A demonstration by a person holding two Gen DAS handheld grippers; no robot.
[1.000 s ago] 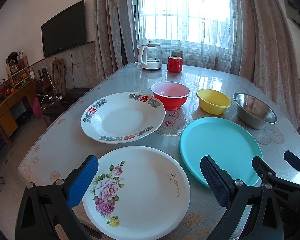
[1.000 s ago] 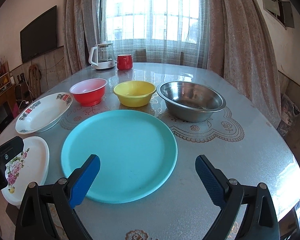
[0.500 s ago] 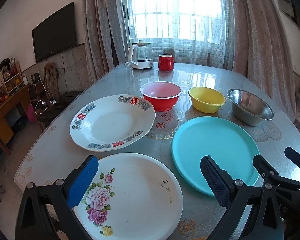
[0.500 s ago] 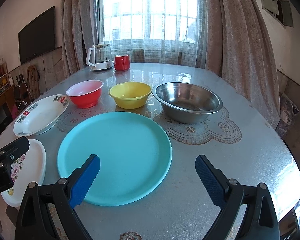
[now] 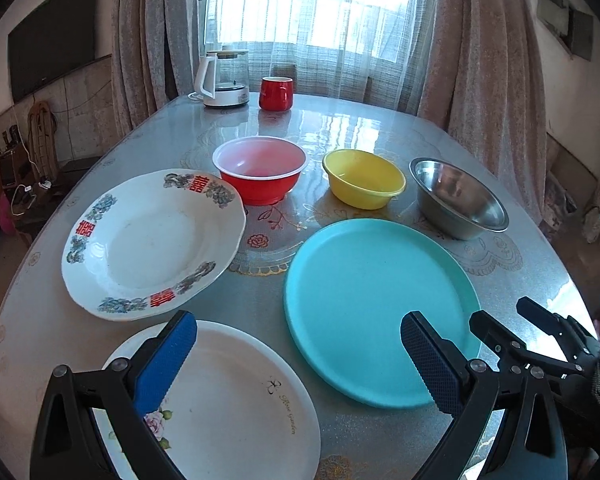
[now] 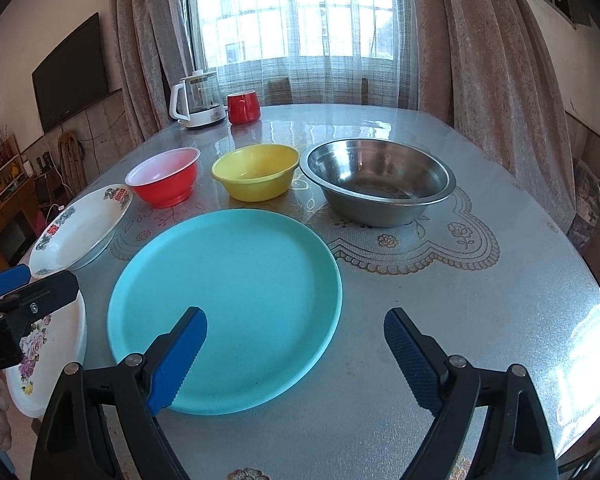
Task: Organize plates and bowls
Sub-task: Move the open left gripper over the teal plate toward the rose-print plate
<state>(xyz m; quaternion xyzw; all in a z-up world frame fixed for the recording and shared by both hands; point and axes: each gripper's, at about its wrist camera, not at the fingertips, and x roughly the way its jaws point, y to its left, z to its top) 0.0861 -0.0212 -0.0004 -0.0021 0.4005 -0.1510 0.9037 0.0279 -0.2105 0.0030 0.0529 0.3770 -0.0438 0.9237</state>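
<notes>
Script reading "Rose Garden" sits on the white floral plate (image 5: pixel 228 404), just left of the teal plate (image 5: pixel 376 304); left gripper (image 5: pixel 296 364) gaping, right gripper (image 6: pixel 296 356) also unclenched, jaws just narrowing on nothing.

Window (image 5: pixel 320 8): top centre, barred, bright daylight behind sheer white netting.
Curtains (image 5: pixel 480 52): heavy, pinkish-grey, hanging either side.
Television (image 5: pixel 52 36): dark, wall-mounted, upper left.
Walls: pale above, grey panelling below the screen.
Table (image 6: pixel 480 300): oval, glossy grey, floral lace print, glare at far end.
Wooden cabinet (image 6: pixel 4 208): left edge, cluttered.
</notes>
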